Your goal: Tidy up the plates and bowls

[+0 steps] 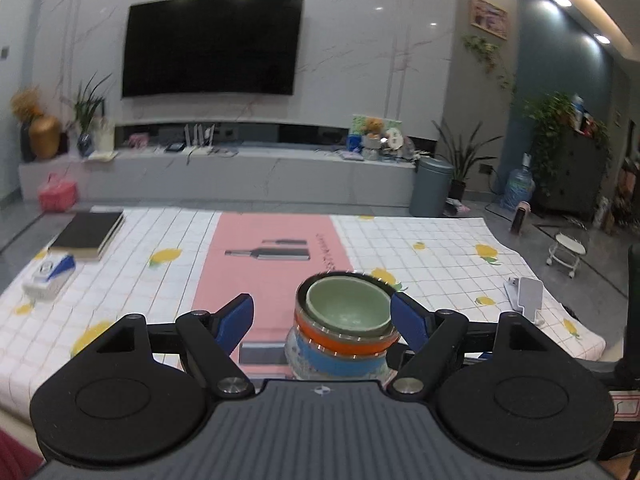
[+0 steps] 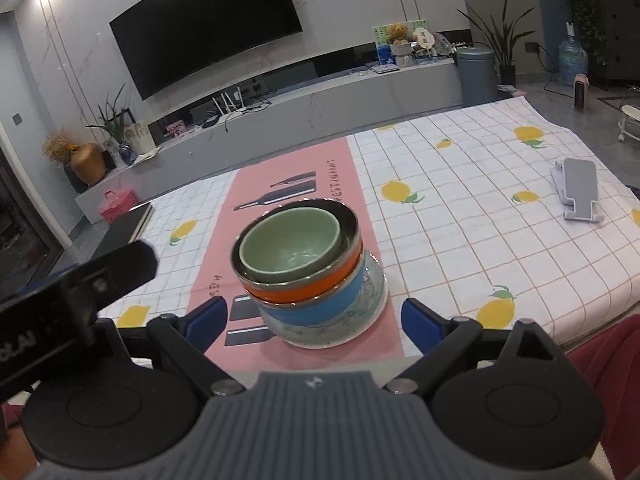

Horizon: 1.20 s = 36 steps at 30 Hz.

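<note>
A stack of dishes stands on the pink strip of the tablecloth. A green bowl (image 1: 347, 307) (image 2: 292, 246) nests in an orange bowl (image 1: 340, 342) (image 2: 320, 286). Under these come a blue bowl (image 1: 340, 364) (image 2: 316, 312) and a pale speckled plate (image 2: 360, 320). My left gripper (image 1: 322, 322) is open, its blue fingers on either side of the stack's near face, the right finger close to the rim without pressing. My right gripper (image 2: 316, 320) is open too, in front of the stack and apart from it.
A black book (image 1: 88, 234) and a blue-and-white box (image 1: 50, 276) lie at the table's far left. A grey phone stand (image 2: 576, 192) lies at the right. The table (image 2: 480, 220) wears a checked lemon cloth. Part of the left gripper's body (image 2: 72, 296) crosses the right view's left edge.
</note>
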Each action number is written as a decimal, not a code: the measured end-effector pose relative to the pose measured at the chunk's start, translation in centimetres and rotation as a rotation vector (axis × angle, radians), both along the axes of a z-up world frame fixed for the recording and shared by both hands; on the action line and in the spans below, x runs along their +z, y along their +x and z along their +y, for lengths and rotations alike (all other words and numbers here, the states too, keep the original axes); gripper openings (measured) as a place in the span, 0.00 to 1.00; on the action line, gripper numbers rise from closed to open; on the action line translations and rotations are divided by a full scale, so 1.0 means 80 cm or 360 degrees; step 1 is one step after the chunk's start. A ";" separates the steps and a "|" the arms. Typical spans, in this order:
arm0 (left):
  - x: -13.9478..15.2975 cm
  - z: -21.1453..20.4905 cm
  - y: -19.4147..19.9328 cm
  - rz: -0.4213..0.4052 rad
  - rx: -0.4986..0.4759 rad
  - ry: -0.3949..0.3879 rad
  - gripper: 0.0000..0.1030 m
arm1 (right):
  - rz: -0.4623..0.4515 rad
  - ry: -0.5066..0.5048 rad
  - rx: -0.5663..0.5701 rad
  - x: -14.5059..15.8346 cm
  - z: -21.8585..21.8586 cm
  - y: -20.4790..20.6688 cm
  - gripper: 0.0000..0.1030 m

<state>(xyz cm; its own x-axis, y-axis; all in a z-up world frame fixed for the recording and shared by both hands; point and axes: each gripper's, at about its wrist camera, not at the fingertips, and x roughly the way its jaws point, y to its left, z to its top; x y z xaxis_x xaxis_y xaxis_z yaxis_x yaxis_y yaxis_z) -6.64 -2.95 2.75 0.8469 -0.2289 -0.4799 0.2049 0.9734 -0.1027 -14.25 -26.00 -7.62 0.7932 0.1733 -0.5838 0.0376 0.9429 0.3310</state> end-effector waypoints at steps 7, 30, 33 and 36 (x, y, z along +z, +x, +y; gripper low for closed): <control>-0.011 0.007 0.001 0.0052 0.0088 0.0046 0.89 | 0.0063 -0.0081 -0.0006 -0.011 0.008 0.005 0.89; -0.032 0.001 0.005 0.0201 0.0030 0.0121 0.89 | 0.0218 -0.0246 -0.0135 -0.033 0.012 0.002 0.89; -0.034 0.000 0.009 0.0242 0.0017 0.0121 0.89 | 0.0228 -0.0280 -0.0153 -0.033 0.014 0.002 0.89; -0.036 -0.002 0.011 0.0263 -0.0004 0.0120 0.89 | 0.0236 -0.0294 -0.0158 -0.035 0.014 0.002 0.89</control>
